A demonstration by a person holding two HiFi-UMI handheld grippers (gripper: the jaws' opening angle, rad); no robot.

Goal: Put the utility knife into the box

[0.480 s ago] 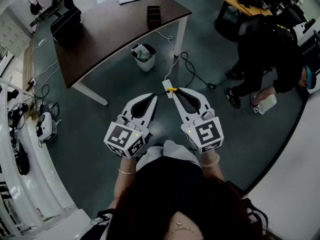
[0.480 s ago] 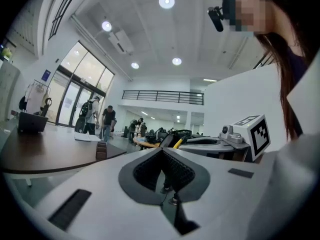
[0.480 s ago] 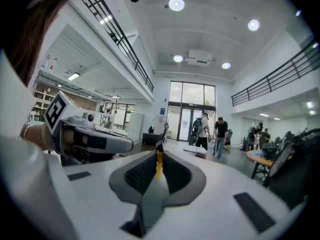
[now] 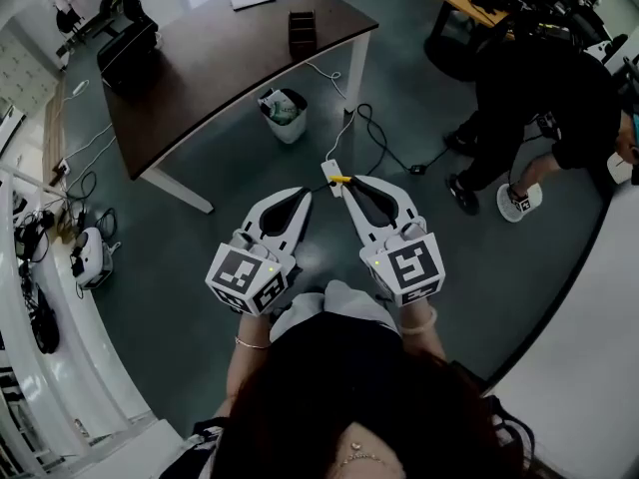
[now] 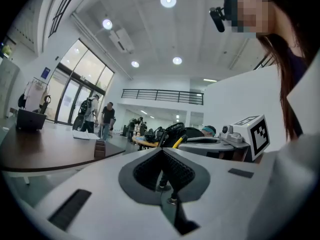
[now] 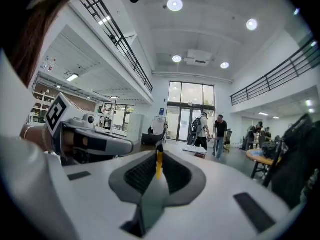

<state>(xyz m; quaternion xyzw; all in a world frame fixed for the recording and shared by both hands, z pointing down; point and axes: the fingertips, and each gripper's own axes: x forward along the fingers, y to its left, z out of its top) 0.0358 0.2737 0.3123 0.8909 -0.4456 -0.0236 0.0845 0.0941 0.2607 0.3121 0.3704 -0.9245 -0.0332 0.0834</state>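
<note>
Right gripper view: right gripper [image 6: 160,149] jaws pinch the yellow utility knife [image 6: 159,165]; left gripper [image 5: 161,151] jaws pressed together.

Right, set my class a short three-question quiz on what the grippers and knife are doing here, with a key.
1. True or false: the left gripper holds the knife.
2. Where is the box? A) on the table; B) on the floor; C) in a gripper.
3. Fill in: the jaws of the right gripper are ___ on the knife.

Key: 1 false; 2 A; 3 shut.
</note>
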